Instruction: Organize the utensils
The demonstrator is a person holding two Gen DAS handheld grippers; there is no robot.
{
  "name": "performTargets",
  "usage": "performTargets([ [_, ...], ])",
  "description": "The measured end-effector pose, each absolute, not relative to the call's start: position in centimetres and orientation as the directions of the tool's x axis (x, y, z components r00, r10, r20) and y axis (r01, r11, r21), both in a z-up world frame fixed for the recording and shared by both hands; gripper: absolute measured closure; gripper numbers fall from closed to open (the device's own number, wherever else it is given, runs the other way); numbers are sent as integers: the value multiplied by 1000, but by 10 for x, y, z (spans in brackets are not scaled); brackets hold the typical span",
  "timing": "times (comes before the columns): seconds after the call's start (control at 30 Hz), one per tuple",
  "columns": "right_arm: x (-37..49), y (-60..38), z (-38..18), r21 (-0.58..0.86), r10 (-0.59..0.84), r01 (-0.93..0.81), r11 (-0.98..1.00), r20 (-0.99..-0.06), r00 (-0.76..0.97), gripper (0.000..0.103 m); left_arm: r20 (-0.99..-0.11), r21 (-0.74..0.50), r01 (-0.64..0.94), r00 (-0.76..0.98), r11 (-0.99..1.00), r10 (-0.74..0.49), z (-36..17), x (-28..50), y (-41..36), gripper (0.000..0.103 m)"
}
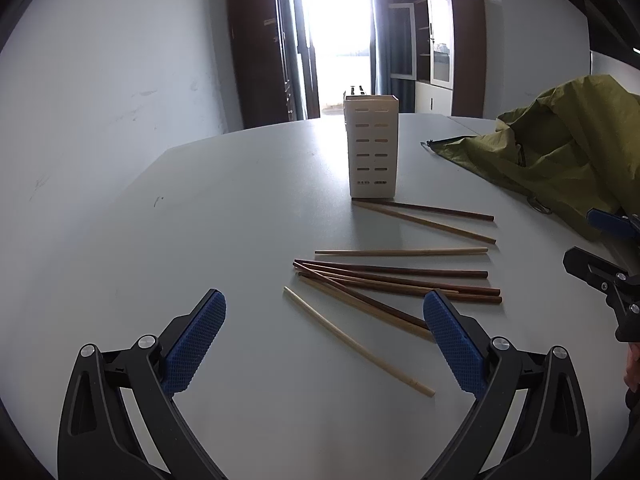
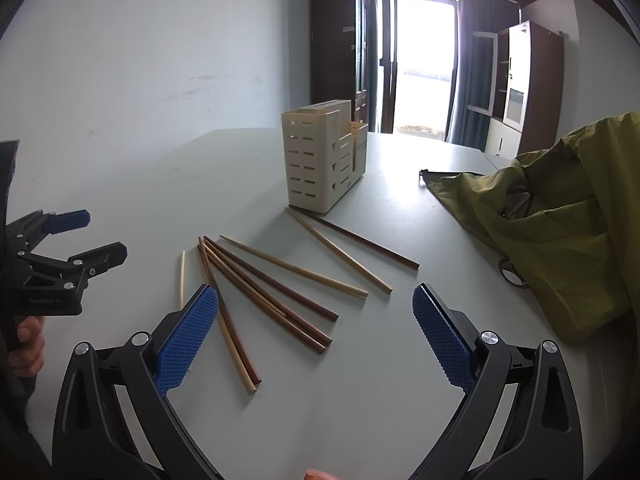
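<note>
Both the left gripper and right gripper hover spread and empty. Loose brown and pale wooden chopsticks lie just ahead, awaiting sorting into the cream slotted plastic holder beyond on the desk.

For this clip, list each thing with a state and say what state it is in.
Left gripper: open, empty, above the table.
Right gripper: open, empty.
Cream slotted plastic utensil holder: upright, no chopsticks seen inside.
Brown and pale wooden chopsticks: loose, flat on the grey table, some crossing.
Olive green fabric bag: crumpled, lying on the table.
</note>
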State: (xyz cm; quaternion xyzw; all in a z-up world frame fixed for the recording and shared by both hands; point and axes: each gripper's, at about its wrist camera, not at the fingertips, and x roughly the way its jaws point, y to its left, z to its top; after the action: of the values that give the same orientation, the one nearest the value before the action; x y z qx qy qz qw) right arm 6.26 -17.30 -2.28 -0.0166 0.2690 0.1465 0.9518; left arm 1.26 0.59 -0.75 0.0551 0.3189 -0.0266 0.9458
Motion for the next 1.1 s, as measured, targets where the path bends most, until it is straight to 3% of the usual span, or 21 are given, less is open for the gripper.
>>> performTargets([
  [1.1, 69, -171, -30, 35, 258, -285, 958, -542, 800, 4, -658, 62, 101, 752, 993, -35, -23, 26, 7, 6],
])
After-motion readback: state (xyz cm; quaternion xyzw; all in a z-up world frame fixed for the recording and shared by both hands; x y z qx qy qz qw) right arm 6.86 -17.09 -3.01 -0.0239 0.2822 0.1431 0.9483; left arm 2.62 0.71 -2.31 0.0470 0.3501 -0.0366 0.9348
